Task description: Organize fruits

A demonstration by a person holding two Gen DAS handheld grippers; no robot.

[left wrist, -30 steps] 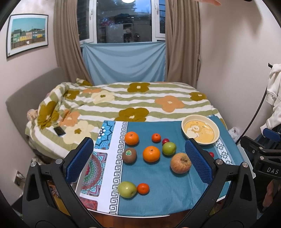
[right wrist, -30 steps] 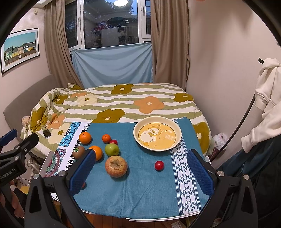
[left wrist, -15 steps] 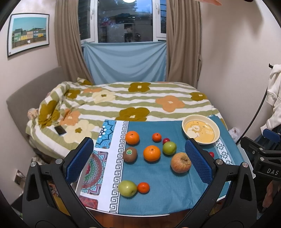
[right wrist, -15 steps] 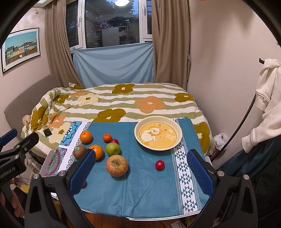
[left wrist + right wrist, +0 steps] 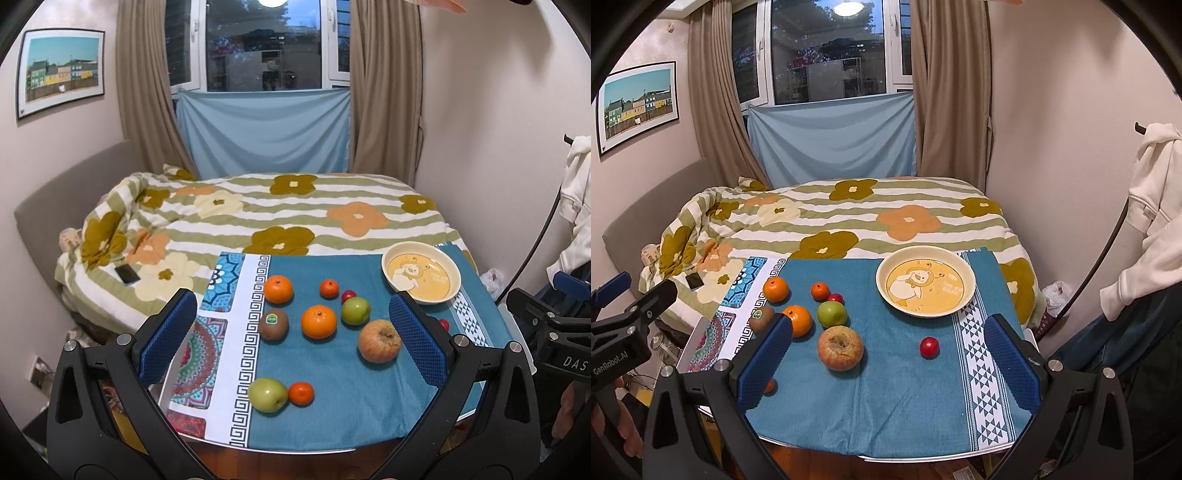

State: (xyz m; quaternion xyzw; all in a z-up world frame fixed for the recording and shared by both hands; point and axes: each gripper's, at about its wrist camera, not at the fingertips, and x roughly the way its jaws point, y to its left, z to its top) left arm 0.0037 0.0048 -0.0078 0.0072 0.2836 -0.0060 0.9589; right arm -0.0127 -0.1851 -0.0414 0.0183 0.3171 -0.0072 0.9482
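Fruit lies scattered on a blue cloth: a big reddish apple (image 5: 379,340), an orange (image 5: 318,321), a green apple (image 5: 355,311), a kiwi (image 5: 273,324), a second orange (image 5: 278,288), a small tangerine (image 5: 328,288) and a pear (image 5: 267,394) beside another tangerine (image 5: 301,393). An empty yellow bowl (image 5: 925,280) sits at the back right, a small red fruit (image 5: 929,346) in front of it. My left gripper (image 5: 293,338) hovers open above the near edge. My right gripper (image 5: 888,360) is open too, the reddish apple (image 5: 840,347) between its fingers' lines of sight.
The small table (image 5: 923,456) stands against a bed with a flowered quilt (image 5: 849,218); a phone (image 5: 127,274) lies on it. A white hoodie (image 5: 1152,206) hangs at the right. A wall is close behind the bowl side.
Both views have shifted very slightly; the fruit and bowl have not moved and both grippers stay open.
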